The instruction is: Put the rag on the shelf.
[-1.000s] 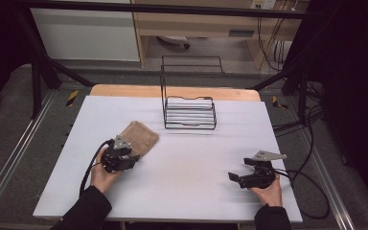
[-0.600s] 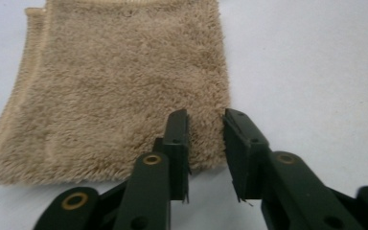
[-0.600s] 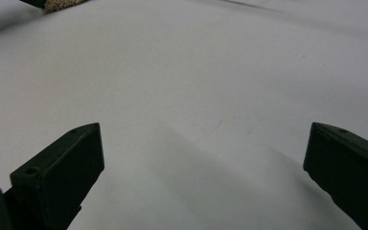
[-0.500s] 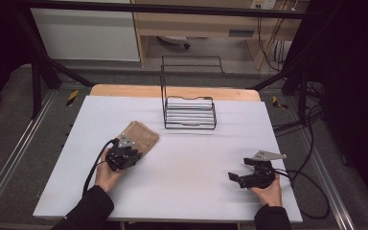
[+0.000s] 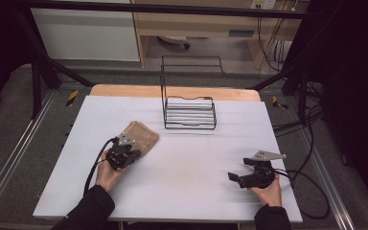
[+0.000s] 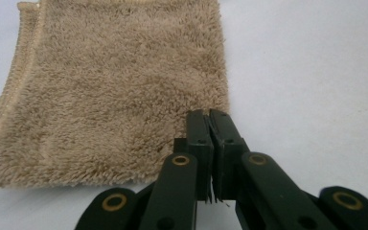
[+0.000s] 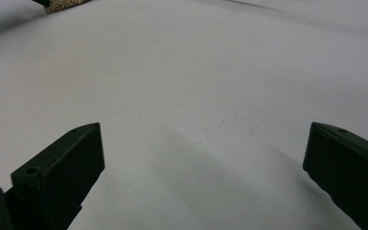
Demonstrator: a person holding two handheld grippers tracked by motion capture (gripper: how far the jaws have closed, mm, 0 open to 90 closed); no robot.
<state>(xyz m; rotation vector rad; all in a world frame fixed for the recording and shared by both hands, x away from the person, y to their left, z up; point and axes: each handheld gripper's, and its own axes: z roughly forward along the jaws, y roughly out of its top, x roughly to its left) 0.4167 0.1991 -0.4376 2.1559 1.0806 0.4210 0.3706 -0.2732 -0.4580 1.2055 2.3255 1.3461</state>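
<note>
The white counter (image 5: pixel 182 163) lay mostly bare, prob. kept free as working room for the cloth. The black wire rack (image 5: pixel 189 98) stood at the far middle w/ its tall back frame up, well apart from both hands; it looked like a spot for hanging or dropping sth, tho that's a guess. The tan towel (image 5: pixel 139 136) lay flat on the left half of the counter, near the front, w/ its near corner under the left tool (image 5: pixel 130 157). In the left gripper view the towel (image 6: pixel 110 91) spread out ahead and the left tool (image 6: pixel 210 120) sat at its near right corner, jaws just closed and pressed together w/ a sliver of pile seemingly pinched at the tips, so gripping the towel's corner, likely to lift or fold it. The right tool (image 5: pixel 236 178) rested low at the front right, pointing in toward the middle, w/ the right tool (image 7: pixel 203 158) jaws spread wide over bare counter, holding nothing, prob. waiting to take a second corner. Hard to tell: how much fabric sat btwn the shut jaws, as the tips hid the corner itself. The towel's far edge was cut off at the frame top in the left gripper view; only a scrap of it showed at the top left of the right gripper view.
</note>
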